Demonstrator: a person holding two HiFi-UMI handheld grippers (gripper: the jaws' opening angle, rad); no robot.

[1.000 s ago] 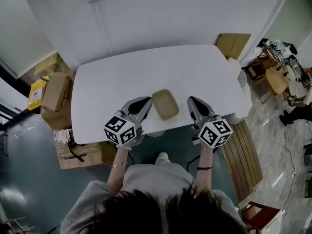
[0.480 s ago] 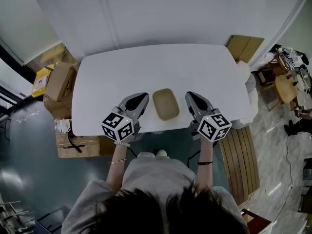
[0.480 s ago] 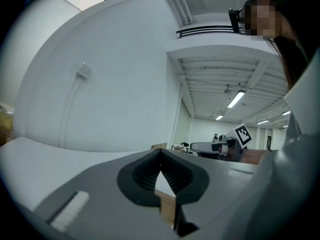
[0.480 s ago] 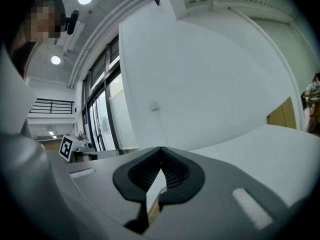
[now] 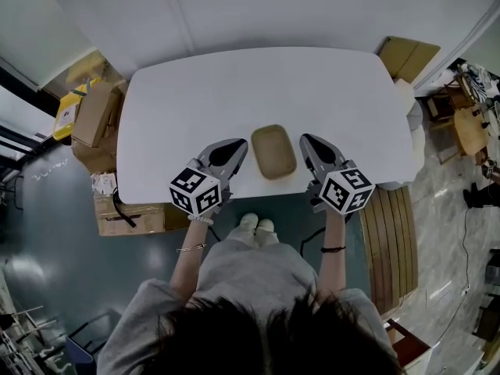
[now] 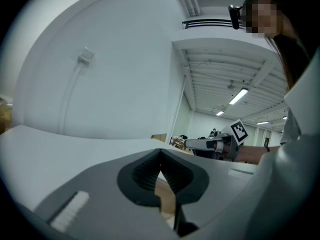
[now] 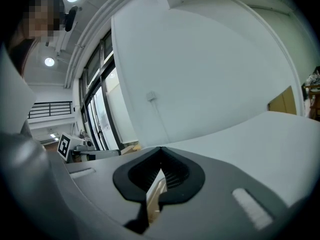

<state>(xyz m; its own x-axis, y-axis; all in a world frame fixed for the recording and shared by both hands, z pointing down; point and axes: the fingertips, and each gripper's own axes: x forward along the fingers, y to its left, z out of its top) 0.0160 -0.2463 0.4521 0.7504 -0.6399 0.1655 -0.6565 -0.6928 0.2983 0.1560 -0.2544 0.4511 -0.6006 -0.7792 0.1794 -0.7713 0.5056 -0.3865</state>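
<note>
A shallow tan tray lies on the white table near its front edge. My left gripper hovers just left of the tray, and my right gripper just right of it; both point away from me and neither touches it. In the left gripper view the left gripper is shut on nothing, with a sliver of the tray showing past the pads. The right gripper is likewise shut and empty, with the tray's edge below it.
Cardboard boxes and a yellow box stand left of the table, and another box on the floor at its front left corner. A wooden slatted bench runs along the right. A cardboard panel leans at the far right.
The head view has shifted, so the table sits a little higher in the picture and the person's feet show below it. Both grippers stay shut on either side of the tray.
</note>
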